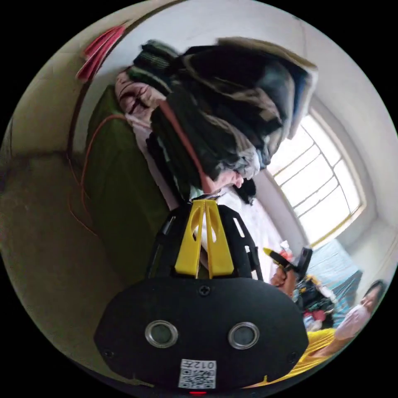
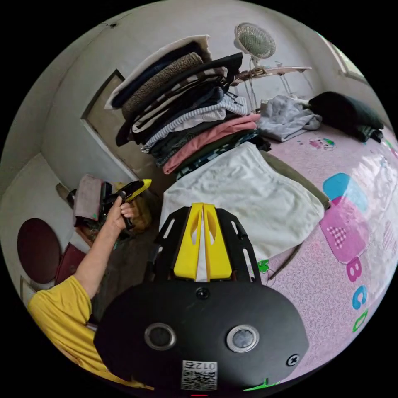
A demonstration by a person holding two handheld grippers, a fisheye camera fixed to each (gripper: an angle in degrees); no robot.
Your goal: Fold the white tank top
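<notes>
Folded white tank top (image 2: 244, 199) lies beside the clothes stack (image 2: 186, 107), seemingly untouched

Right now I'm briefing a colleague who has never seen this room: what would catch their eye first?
Probably the tall leaning stack of folded clothes at the bed's edge, with a white garment spread at its foot on the pink patterned bedcover. The right gripper hangs before that garment, jaws closed together. In the left gripper view, a bright window glows beside the pile.
</notes>
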